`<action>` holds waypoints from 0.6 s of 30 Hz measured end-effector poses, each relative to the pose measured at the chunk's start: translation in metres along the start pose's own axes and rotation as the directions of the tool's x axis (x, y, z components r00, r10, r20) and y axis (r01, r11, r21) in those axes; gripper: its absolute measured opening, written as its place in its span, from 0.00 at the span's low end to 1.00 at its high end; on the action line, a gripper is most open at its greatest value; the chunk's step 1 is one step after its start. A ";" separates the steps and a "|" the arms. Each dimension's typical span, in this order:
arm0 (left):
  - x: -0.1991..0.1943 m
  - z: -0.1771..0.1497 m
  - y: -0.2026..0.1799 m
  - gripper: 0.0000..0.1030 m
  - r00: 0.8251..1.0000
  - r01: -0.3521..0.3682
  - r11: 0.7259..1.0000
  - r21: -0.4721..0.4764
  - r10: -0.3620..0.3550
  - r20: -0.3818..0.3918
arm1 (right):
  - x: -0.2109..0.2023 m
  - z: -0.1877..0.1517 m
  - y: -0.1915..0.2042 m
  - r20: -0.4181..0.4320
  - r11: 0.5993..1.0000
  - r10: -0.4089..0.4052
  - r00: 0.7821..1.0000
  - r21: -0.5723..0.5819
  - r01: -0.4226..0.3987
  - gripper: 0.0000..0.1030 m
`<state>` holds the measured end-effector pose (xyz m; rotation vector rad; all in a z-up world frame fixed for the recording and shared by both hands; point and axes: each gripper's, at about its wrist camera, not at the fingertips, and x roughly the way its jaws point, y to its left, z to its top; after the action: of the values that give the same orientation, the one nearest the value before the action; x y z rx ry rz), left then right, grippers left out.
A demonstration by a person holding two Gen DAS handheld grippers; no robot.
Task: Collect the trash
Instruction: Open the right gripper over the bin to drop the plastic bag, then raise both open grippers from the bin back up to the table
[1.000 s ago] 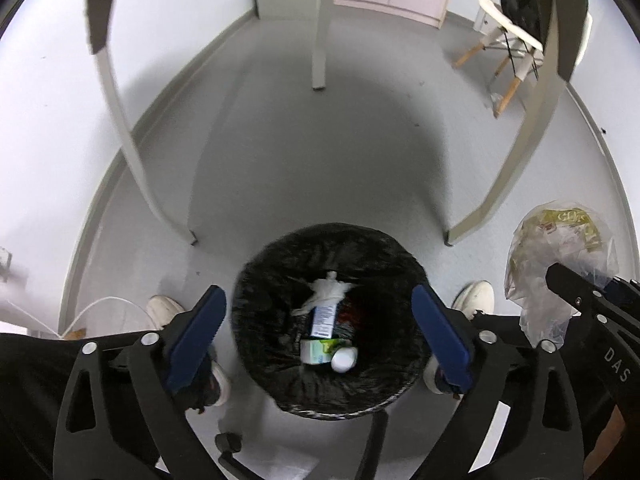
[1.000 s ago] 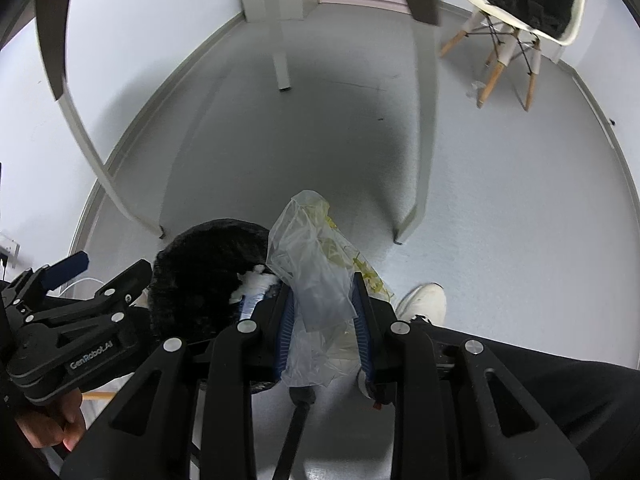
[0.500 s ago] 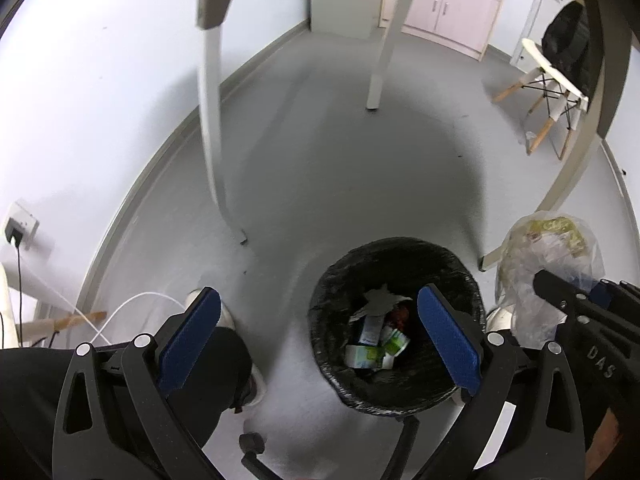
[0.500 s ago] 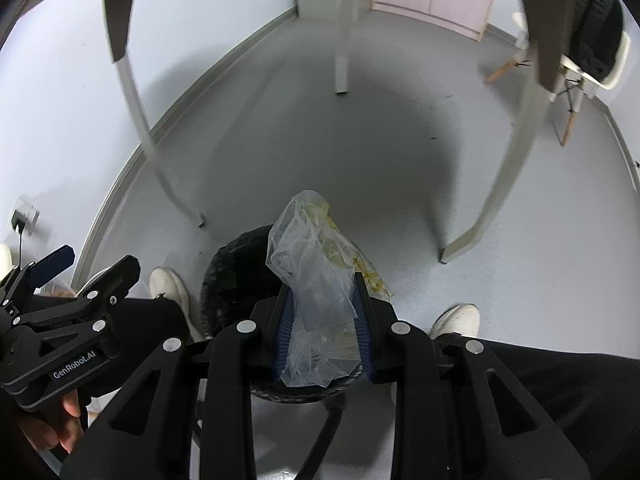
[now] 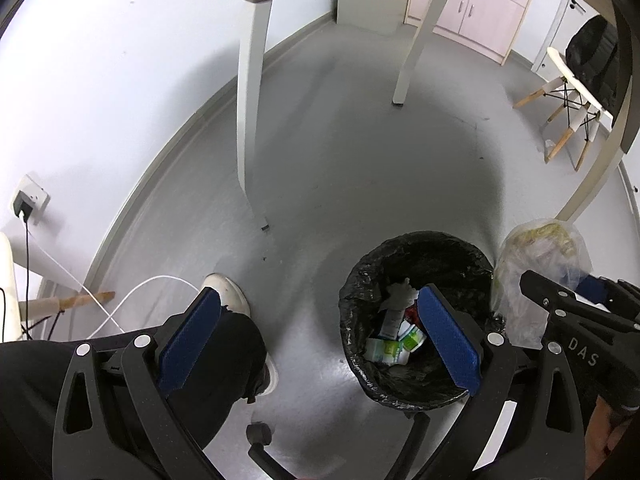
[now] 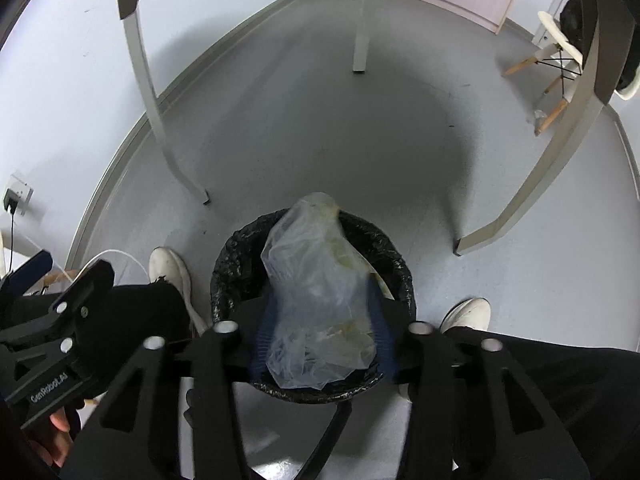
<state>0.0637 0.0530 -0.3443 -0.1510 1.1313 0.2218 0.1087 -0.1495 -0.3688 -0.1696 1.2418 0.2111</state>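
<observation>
Item: bag (image 6: 320, 300) of trash, now hanging directly over the bin (image 6: 236, 248); a second ago it was at the bin's 3 o'clock.
Right gripper (image 6: 320, 336): I am seeing its jaws just been opening, bag between them, no longer pinched.
Left gripper (image 5: 316, 340): spread wide, empty, having shifted to the bin's 9 o'clock.
Markings: "DAS", "GenRobot.AI".

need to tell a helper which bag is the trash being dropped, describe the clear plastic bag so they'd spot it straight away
Start at the round waste bin lined with a black plastic bag, standing on the grey floor between the person's white shoes. Directly above its mouth, between the blue pads of the right tongs, whose jaws have just been opening, is the crumpled clear plastic bag with yellowish scraps inside. It alone is see-through; the liner is opaque black.
</observation>
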 end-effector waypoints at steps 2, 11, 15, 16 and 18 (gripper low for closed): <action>0.000 0.001 0.001 0.94 1.000 0.000 1.000 -0.007 0.000 -0.002 | 0.000 0.000 0.000 0.007 1.000 0.001 1.000 0.008 -0.001 0.60; 0.001 0.000 -0.001 0.94 1.000 -0.014 1.000 -0.020 0.014 -0.016 | -0.011 -0.001 -0.010 0.057 1.000 -0.023 0.998 0.002 0.023 0.86; 0.001 0.002 0.000 0.94 1.000 -0.009 0.999 -0.033 0.008 -0.021 | -0.015 -0.003 -0.012 0.079 1.000 -0.024 0.997 -0.012 0.025 0.89; 0.000 0.002 0.000 0.94 1.000 -0.004 0.999 -0.038 0.003 -0.023 | -0.016 -0.003 -0.013 0.081 1.000 -0.024 0.996 -0.013 0.025 0.90; -0.002 0.002 0.000 0.94 1.000 0.005 0.999 -0.047 -0.006 -0.029 | -0.020 -0.005 -0.017 0.089 0.999 -0.031 0.996 -0.003 0.031 0.92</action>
<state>0.0643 0.0529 -0.3416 -0.2001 1.1552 0.2421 0.1026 -0.1684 -0.3514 -0.1819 1.1498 0.1926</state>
